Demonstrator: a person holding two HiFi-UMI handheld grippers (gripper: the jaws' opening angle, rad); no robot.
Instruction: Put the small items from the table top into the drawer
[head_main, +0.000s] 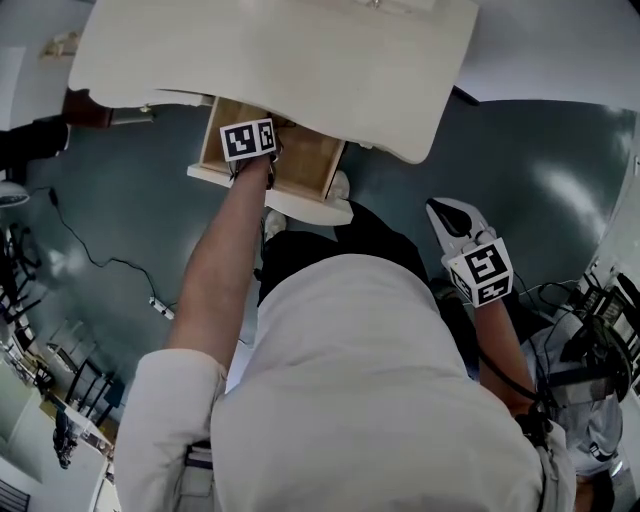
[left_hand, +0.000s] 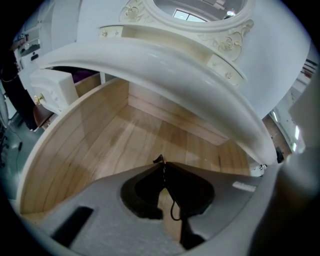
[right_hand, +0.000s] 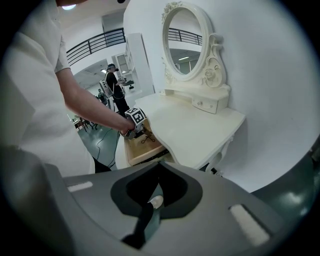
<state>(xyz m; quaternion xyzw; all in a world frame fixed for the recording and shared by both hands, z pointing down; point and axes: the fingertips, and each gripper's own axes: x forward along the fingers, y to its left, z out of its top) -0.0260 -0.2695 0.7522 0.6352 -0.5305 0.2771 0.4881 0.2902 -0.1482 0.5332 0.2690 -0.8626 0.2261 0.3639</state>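
Observation:
The wooden drawer (head_main: 312, 165) stands pulled out under the white dressing table (head_main: 300, 60). My left gripper (head_main: 268, 155) reaches down into it. In the left gripper view its jaws (left_hand: 162, 164) are together over the drawer floor (left_hand: 100, 135), pinching a thin black cord (left_hand: 173, 200) that hangs in a loop. The right gripper view shows the left gripper (right_hand: 134, 131) at the drawer (right_hand: 131, 150), with a black cord tangle (right_hand: 145, 139) beside it. My right gripper (head_main: 447, 212) hangs away from the table at my right side, its jaws (right_hand: 159, 165) shut and empty.
An oval mirror (right_hand: 182, 42) with small drawers stands at the back of the table top (right_hand: 195, 130). A cable (head_main: 100, 262) runs over the grey floor at the left. Equipment (head_main: 600, 320) sits at the right. A person (right_hand: 114, 85) stands far behind.

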